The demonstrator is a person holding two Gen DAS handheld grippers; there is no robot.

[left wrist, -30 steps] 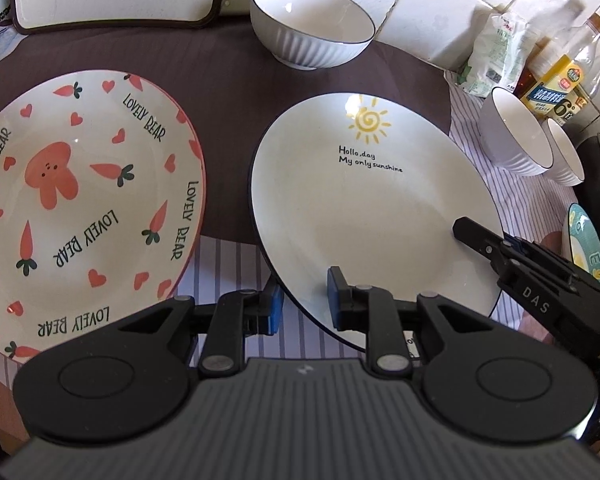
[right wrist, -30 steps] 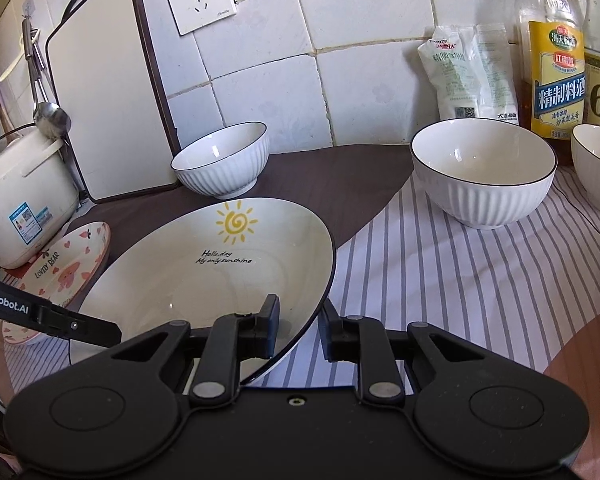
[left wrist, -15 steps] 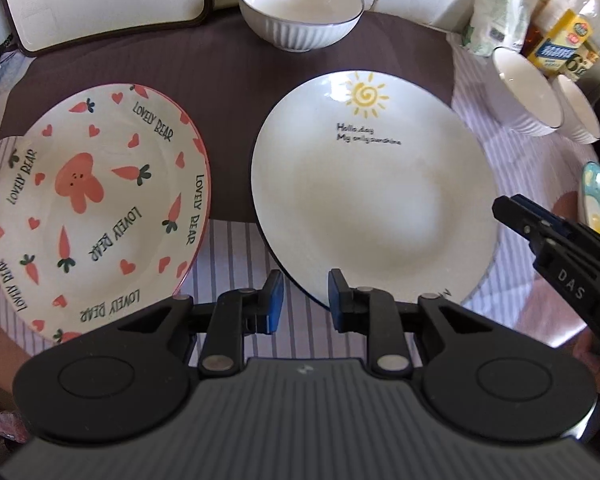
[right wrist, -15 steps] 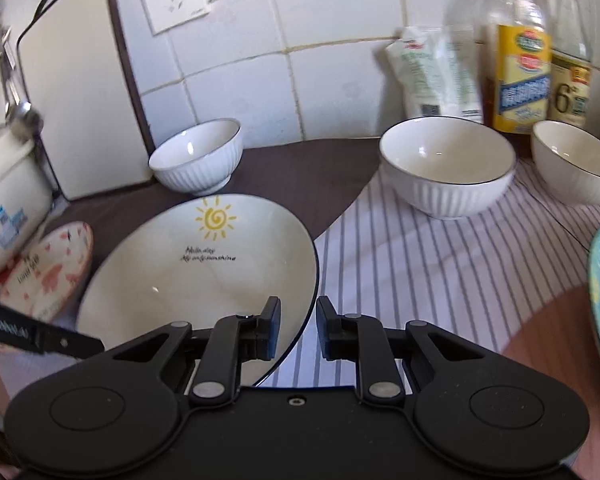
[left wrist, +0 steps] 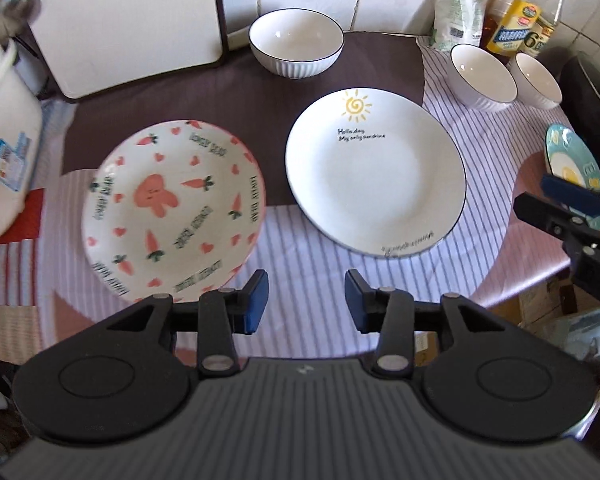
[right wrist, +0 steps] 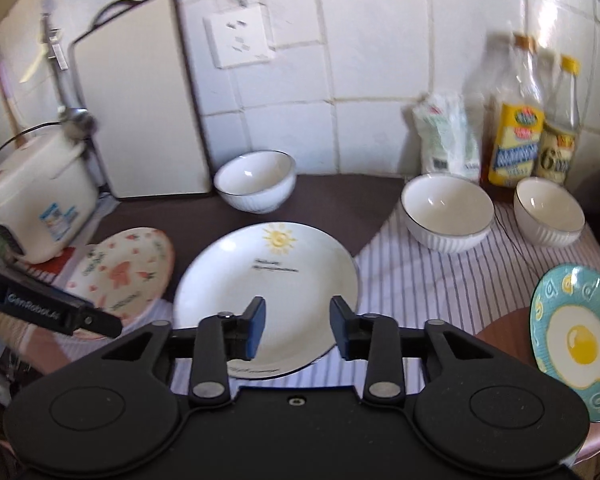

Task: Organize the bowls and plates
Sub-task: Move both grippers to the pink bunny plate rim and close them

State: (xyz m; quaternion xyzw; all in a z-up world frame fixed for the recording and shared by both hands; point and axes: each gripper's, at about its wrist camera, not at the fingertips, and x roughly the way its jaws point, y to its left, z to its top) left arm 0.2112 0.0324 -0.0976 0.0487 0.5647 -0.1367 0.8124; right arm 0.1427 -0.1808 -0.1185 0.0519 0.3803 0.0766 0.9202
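Note:
A white sun plate (left wrist: 374,170) lies in the middle of the table; it also shows in the right wrist view (right wrist: 266,292). A carrot-and-bear plate (left wrist: 172,208) lies to its left (right wrist: 124,270). A teal egg plate (right wrist: 576,336) lies at the right edge (left wrist: 568,156). Three white ribbed bowls stand at the back: one centre (left wrist: 296,42), two at the right (left wrist: 482,78) (left wrist: 538,84). My left gripper (left wrist: 306,306) is open and empty, above the table in front of both plates. My right gripper (right wrist: 296,328) is open and empty over the sun plate's near rim.
A white cutting board (left wrist: 112,20) leans on the tiled wall. A rice cooker (right wrist: 36,204) stands at the left. Oil and vinegar bottles (right wrist: 516,136) and a white bag (right wrist: 448,136) stand at the back right. The table's front edge (left wrist: 512,280) is near.
Both grippers have opened and drawn back and upward from the sun plate. The plate lies flat on the table, released.

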